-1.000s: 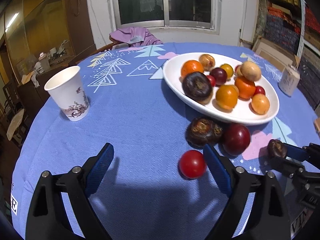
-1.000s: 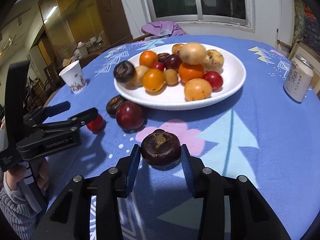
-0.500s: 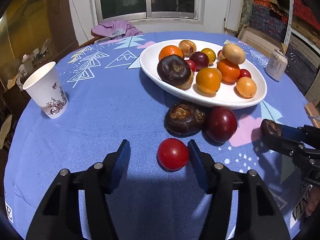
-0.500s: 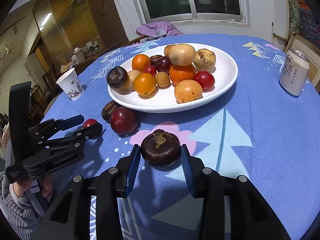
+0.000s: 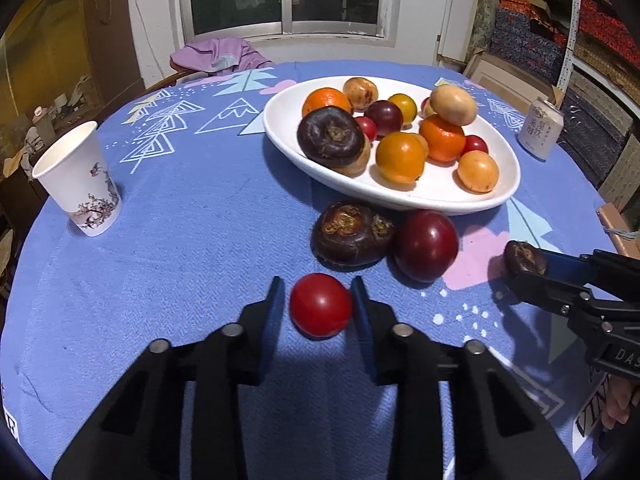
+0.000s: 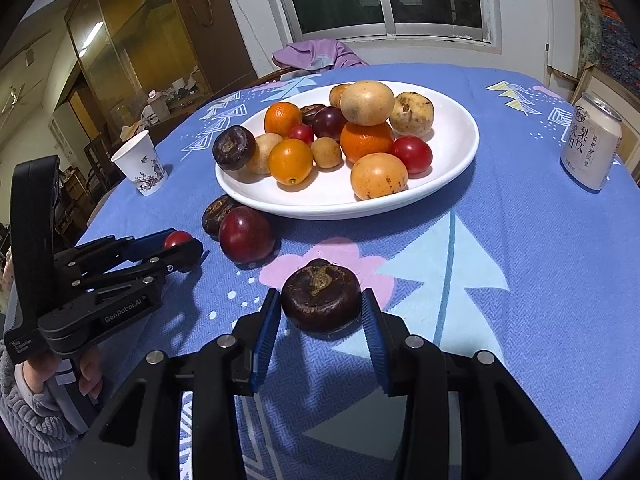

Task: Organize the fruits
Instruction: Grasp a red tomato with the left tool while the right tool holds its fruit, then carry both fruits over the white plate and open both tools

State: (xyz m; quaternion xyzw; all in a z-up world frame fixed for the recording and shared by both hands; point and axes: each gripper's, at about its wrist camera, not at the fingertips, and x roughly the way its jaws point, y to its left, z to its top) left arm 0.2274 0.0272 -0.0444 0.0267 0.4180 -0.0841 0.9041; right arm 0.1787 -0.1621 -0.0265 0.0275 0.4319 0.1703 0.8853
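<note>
A white oval plate (image 5: 496,196) (image 6: 456,152) holds several fruits. On the blue cloth in front of it lie a dark brown fruit (image 5: 352,236) (image 6: 214,212) and a dark red plum (image 5: 426,245) (image 6: 246,234). My left gripper (image 5: 320,300) (image 6: 182,250) has its jaws closed in against a small red tomato (image 5: 320,305) resting on the cloth. My right gripper (image 6: 322,312) (image 5: 524,268) is shut on another dark brown fruit (image 6: 321,295) (image 5: 524,257), held low over the cloth.
A paper cup (image 5: 78,178) (image 6: 140,164) stands at the left. A drink can (image 5: 540,128) (image 6: 592,142) stands at the right. The round table's edge curves close on both sides. A chair with purple cloth (image 5: 218,54) is behind the table.
My left gripper moved forward around the red tomato and its jaws closed from wide open to touching it. My right gripper kept hold of the brown fruit and stayed nearly still.
</note>
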